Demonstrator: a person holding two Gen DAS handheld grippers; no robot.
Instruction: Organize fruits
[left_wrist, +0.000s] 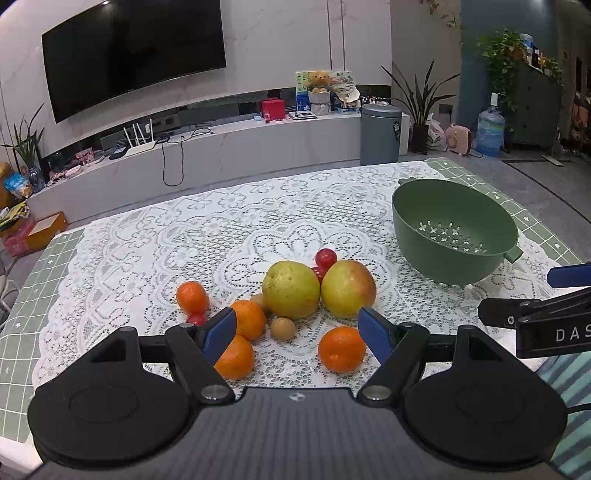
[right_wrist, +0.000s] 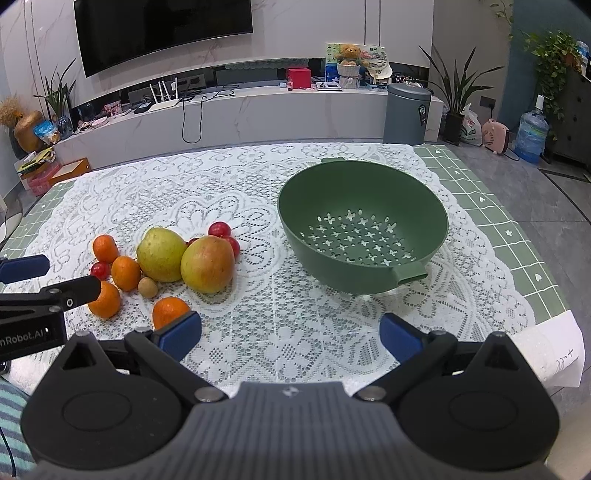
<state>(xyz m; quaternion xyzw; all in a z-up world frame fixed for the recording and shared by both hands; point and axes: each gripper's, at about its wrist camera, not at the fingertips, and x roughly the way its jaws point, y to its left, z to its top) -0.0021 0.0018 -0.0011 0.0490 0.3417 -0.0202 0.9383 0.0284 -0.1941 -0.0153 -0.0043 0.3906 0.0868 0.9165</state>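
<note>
The fruits lie clustered on the lace cloth (right_wrist: 295, 314) near the table's left side: a yellow-green pear (right_wrist: 160, 254) touching a red-flushed apple (right_wrist: 207, 264), four tangerines (right_wrist: 125, 272), several red cherry tomatoes (right_wrist: 219, 229) and a small brown round fruit (right_wrist: 148, 287). A green colander (right_wrist: 364, 229), holding nothing, stands well apart toward the right edge, its handle tab facing the near edge.

The left gripper (left_wrist: 297, 334) hangs tilted downward over the near side of the cluster. Its blue pads stand wide apart and grip nothing; one tangerine (left_wrist: 341, 349) shows between them, untouched. The right gripper (right_wrist: 290, 336) is likewise tilted down, jaws wide, over bare cloth between cluster and colander, holding nothing.

The table carries a green checked cover (right_wrist: 509, 229) under the lace. Beyond the far edge stand a low white media shelf (right_wrist: 240, 114), a wall television (right_wrist: 162, 33), a grey bin (right_wrist: 406, 112) and potted plants (right_wrist: 458, 92).
</note>
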